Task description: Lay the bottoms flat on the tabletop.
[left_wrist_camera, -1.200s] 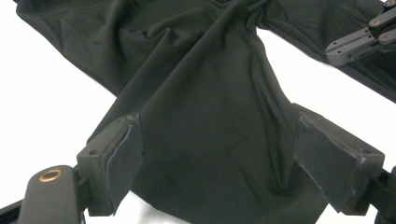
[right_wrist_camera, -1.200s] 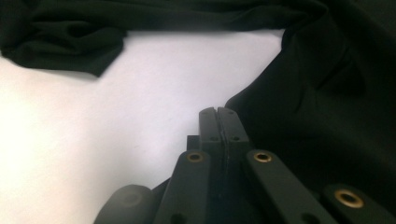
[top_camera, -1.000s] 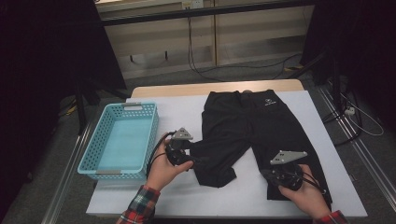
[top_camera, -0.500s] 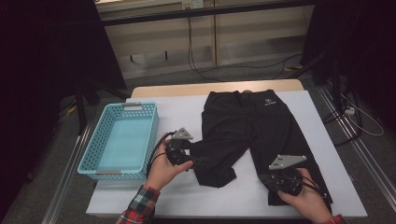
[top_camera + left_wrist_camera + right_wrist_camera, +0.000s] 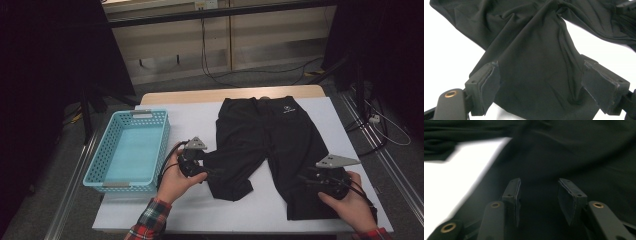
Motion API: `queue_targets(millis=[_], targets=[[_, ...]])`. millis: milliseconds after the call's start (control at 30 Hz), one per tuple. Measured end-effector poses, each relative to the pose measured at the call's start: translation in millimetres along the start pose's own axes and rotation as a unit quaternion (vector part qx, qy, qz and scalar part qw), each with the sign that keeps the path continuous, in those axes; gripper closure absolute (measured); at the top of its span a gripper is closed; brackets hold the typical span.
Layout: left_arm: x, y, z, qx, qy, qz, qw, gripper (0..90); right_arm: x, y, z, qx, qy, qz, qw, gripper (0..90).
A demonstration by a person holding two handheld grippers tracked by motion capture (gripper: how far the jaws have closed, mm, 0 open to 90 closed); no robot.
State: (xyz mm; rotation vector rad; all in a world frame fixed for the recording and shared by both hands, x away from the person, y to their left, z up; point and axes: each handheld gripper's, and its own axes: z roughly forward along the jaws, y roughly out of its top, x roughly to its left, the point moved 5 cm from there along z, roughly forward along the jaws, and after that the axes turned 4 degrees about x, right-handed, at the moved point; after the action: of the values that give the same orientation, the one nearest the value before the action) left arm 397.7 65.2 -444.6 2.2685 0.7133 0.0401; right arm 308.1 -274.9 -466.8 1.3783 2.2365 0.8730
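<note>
Black trousers [image 5: 280,135] lie flat on the white table [image 5: 195,115], waist at the far end. Their left leg is pulled in and bunched toward my left gripper [image 5: 202,165]. In the left gripper view that gripper [image 5: 544,82] stands open and wide, with the black cloth [image 5: 536,50] spread between the jaws and no pad pressing on it. My right gripper [image 5: 305,179] hovers over the lower right leg. Its jaws [image 5: 539,192] have just been opening and hold nothing; the dark fabric [image 5: 579,152] lies beneath them.
A light blue plastic basket [image 5: 131,150] stands at the table's left edge, close to my left hand. Bare white tabletop [image 5: 250,210] shows between the two trouser legs and along the near edge. Cables run over the floor beyond the table.
The right gripper's jaws have parted and the right hand has shifted a little to the right along the trouser leg. The left hand and its gripper have stayed put.
</note>
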Motion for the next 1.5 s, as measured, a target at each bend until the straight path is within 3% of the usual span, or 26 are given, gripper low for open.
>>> queue_targets(millis=[100, 267, 367, 533, 633, 733, 833, 867, 1067, 1167, 1267, 1367, 1500], targets=[[-0.3, 0.6, 1.1, 0.001, -0.001, 0.002, 1.0, 16.6, -11.0, -5.8, 1.2, 0.008, -0.011, 0.015, 0.9998, 56.4], [-1.6, 1.7, 2.1, 0.002, -0.003, 0.003, 1.0, 16.6, -10.9, -8.5, 0.4, 0.013, -0.002, 0.014, 0.9998, 64.8], [-1.5, 2.2, 2.4, 0.002, -0.003, 0.005, 1.0, 16.6, 2.2, -3.8, -5.2, 0.003, 0.017, 0.003, 0.9998, 66.0], [-1.1, 3.0, 2.1, 0.001, 0.0, 0.005, 1.0, 16.6, 45.9, 2.3, 0.5, 0.002, 0.071, -0.023, 0.9972, 64.8], [-1.8, 3.3, 1.7, -0.001, -0.001, 0.004, 1.0, 16.6, 62.5, 5.7, 4.8, 0.007, 0.085, -0.038, 0.9956, 64.6], [-2.3, 3.1, 2.5, -0.001, -0.001, 0.005, 1.0, 16.6, 67.5, -0.2, 13.7, 0.037, 0.06, -0.073, 0.9948, 67.2], [-2.6, 3.0, 3.6, 0.001, -0.002, 0.005, 1.0, 16.6, 63.3, -4.8, 16.5, 0.047, 0.072, -0.069, 0.9939, 87.4], [-2.8, 3.0, 3.9, 0.001, -0.003, 0.005, 1.0, 16.6, 61.7, -4.8, 15.1, 0.047, 0.077, -0.065, 0.9938, 90.0], [-1.2, 3.3, 2.5, -0.002, -0.004, 0.002, 1.0, 16.6, 55.3, 1.5, -11.7, 0.021, 0.087, -0.066, 0.9938, 90.0], [-1.2, 3.1, 3.5, 0.0, -0.006, 0.001, 1.0, 16.6, 59.5, -2.1, -15.2, 0.016, 0.099, -0.071, 0.9925, 89.5], [-2.5, 3.4, 4.8, 0.001, -0.005, 0.003, 1.0, 16.6, 69.4, -7.0, -7.7, 0.02, 0.126, -0.068, 0.9896, 75.4], [-2.7, 4.2, 4.1, -0.002, -0.005, 0.003, 1.0, 16.6, 66.6, -1.8, -6.4, 0.006, 0.108, -0.064, 0.9921, 68.2], [-1.5, 2.8, 5.0, 0.002, -0.004, 0.003, 1.0, 16.6, 39.0, 1.3, -8.2, -0.01, 0.064, -0.029, 0.9975, 60.2]])
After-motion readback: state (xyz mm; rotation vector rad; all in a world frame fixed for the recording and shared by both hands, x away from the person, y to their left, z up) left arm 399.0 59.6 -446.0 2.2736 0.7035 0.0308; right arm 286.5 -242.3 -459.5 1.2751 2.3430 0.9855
